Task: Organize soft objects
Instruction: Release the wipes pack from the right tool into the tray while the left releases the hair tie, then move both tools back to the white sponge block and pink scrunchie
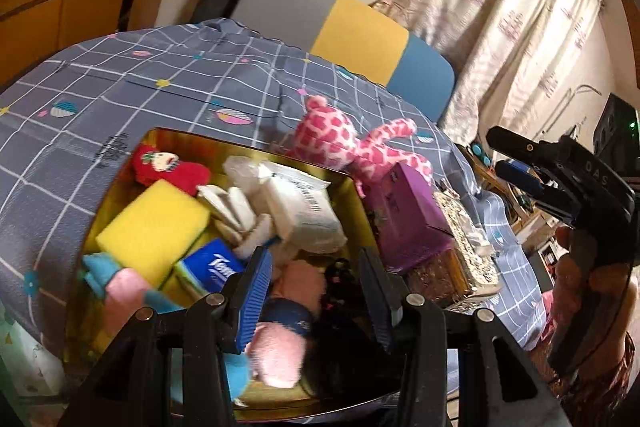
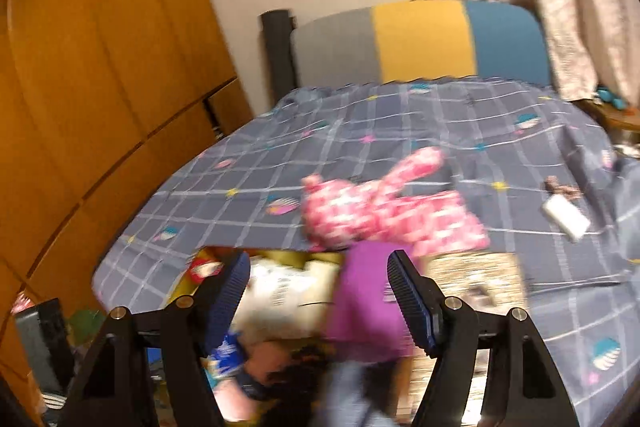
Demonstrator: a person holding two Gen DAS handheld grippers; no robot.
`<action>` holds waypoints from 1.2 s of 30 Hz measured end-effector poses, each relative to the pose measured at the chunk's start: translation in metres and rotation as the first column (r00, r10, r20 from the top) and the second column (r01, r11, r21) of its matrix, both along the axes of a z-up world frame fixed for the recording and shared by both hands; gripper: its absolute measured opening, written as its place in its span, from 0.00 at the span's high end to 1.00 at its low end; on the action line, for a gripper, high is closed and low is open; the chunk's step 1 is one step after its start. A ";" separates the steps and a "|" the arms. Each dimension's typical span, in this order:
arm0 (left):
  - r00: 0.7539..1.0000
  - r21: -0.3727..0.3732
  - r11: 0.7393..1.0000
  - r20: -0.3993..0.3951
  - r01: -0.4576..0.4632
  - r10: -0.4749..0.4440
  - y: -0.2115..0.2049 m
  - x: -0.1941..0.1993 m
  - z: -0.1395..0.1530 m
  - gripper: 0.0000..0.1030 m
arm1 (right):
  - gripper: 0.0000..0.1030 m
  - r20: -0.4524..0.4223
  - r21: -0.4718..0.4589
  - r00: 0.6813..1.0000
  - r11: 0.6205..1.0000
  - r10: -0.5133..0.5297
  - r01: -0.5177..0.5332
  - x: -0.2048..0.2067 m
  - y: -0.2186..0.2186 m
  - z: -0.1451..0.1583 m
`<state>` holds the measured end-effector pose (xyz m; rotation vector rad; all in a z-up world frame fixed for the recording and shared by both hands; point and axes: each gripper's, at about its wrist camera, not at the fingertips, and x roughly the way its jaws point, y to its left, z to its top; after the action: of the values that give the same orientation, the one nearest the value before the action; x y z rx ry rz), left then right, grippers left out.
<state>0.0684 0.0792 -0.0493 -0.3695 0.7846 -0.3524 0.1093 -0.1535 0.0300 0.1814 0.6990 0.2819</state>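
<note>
A gold tin box [image 1: 160, 137] on the bed holds several soft things: a yellow sponge [image 1: 154, 227], a red plush [image 1: 168, 165], white packets [image 1: 300, 207], a blue tissue pack [image 1: 212, 265] and a pink plush doll [image 1: 280, 347]. My left gripper [image 1: 316, 287] is open and empty, just above the doll. A pink spotted plush giraffe [image 1: 352, 143] lies on the bedspread behind the box; it also shows in the right wrist view [image 2: 384, 207]. My right gripper [image 2: 320, 291] is open and empty above the box and a purple box [image 2: 368, 307], and shows at right in the left view [image 1: 516, 163].
A purple box [image 1: 404, 215] and a glittery gold box [image 1: 464, 239] stand right of the tin. The grey checked bedspread [image 2: 400, 131] runs to a grey, yellow and blue headboard [image 2: 420, 39]. A white object [image 2: 566, 217] lies at right. Wooden wardrobe [image 2: 100, 67] at left, curtain [image 1: 500, 27] at right.
</note>
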 end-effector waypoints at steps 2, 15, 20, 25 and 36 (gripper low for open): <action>1.000 0.000 1.000 -0.002 0.022 -0.022 -0.010 0.002 0.002 0.56 | 0.29 0.011 -0.013 0.999 0.999 -0.049 0.049 -0.001 -0.023 0.002; 0.977 0.015 0.977 -0.017 0.212 -0.212 -0.108 0.023 0.024 0.55 | 0.29 -0.080 -0.125 0.932 0.931 -0.353 0.342 0.002 -0.186 -0.040; 0.960 0.035 0.959 -0.028 0.280 -0.279 -0.151 0.036 0.031 0.56 | 0.29 -0.128 -0.169 0.909 0.912 -0.396 0.373 0.008 -0.231 -0.067; 0.940 0.045 0.939 -0.042 0.341 -0.339 -0.192 0.056 0.042 0.56 | 0.24 -0.145 -0.187 0.902 0.907 -0.406 0.378 0.021 -0.266 -0.087; 0.916 0.090 0.912 -0.028 0.401 -0.400 -0.249 0.098 0.072 0.56 | 0.17 -0.163 -0.275 0.922 0.913 -0.352 0.300 0.106 -0.324 -0.130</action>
<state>0.1664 -0.1698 0.0231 -0.1174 0.8824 -0.6969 0.2150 -0.4778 -0.1001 0.0897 0.8920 -0.1507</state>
